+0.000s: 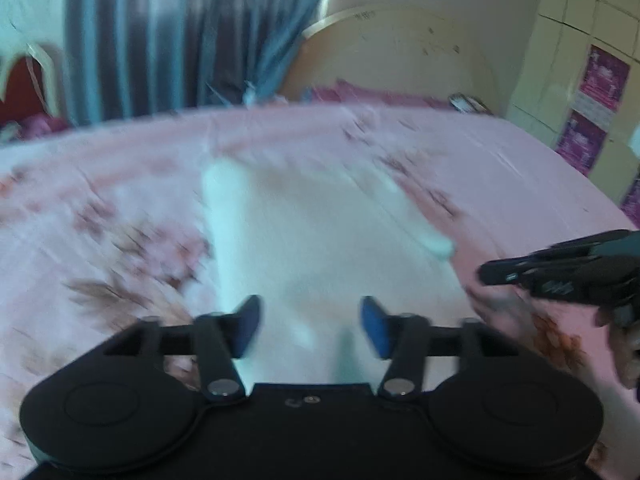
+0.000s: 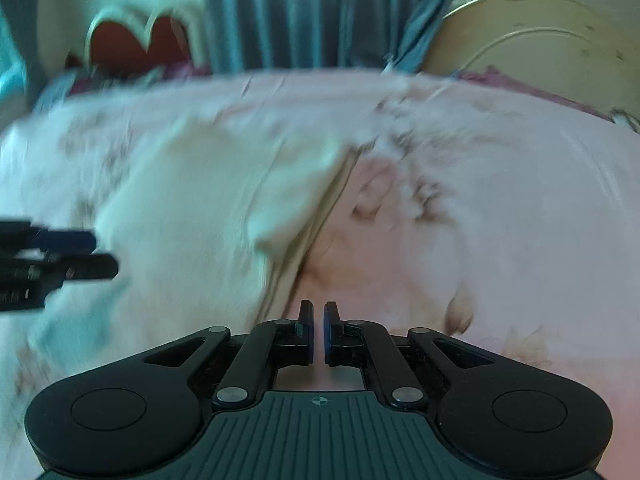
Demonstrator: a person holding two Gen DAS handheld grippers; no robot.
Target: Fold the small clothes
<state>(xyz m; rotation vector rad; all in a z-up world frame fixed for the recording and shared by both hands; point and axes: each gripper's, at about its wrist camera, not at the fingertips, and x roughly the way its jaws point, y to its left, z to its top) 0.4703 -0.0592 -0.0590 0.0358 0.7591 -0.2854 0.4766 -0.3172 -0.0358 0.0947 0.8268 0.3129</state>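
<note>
Garment: white small garment [image 1: 320, 248] spread flat on the pink floral bedsheet [image 1: 100, 208], partly folded, one edge doubled over; likely laid out for the next fold.
Left gripper [image 1: 310, 326]: above the garment's near edge, jaws well apart, nothing pinched.
Right gripper [image 2: 319, 332]: just beside the garment's right edge, over bare sheet, jaws almost together, empty.
Beyond: blue curtain [image 1: 168, 32], cream headboard [image 1: 400, 52].

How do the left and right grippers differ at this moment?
The left gripper is open, fingers wide apart; the right gripper is shut, with only a sliver between its fingers. The left sits over the white garment; the right sits over the pink bedsheet, beside the garment. Neither holds anything.
</note>
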